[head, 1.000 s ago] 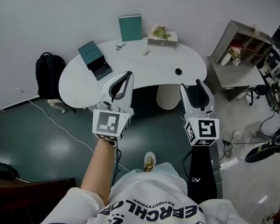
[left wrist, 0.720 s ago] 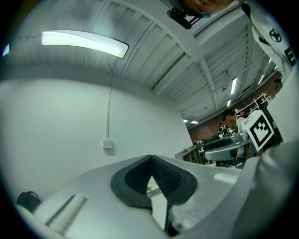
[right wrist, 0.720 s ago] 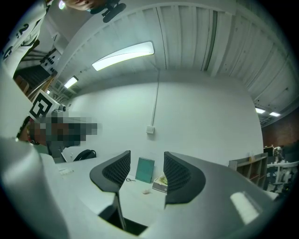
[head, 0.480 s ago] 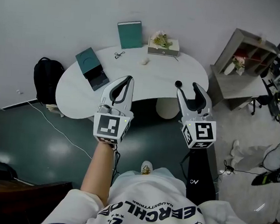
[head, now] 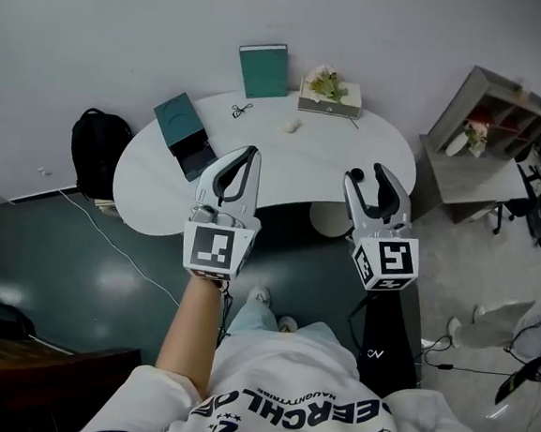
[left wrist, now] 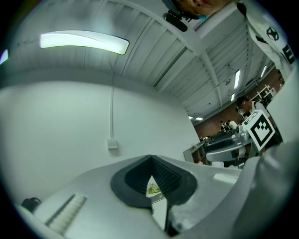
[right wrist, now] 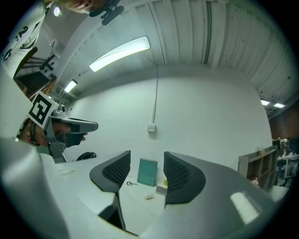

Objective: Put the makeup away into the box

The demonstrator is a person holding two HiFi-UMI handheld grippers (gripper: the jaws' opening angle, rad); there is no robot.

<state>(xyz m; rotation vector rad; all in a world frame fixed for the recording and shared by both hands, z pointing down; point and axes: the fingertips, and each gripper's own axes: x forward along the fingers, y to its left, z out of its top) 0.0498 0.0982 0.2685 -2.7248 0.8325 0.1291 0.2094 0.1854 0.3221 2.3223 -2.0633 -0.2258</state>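
Claws both held up before the white table: my L claw clenched tip to tip on nothing, my R claw released, empty. On table's left part sits the teal box; pale makeup bit near far edge.

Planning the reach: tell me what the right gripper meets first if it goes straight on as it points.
The right gripper would probably meet the upright teal book at the wall; depth is unclear.

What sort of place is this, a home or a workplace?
Probably a workplace, a lab or studio: a bare white table against a plain wall, glossy green floor with a trailing cable, and a shelf unit.
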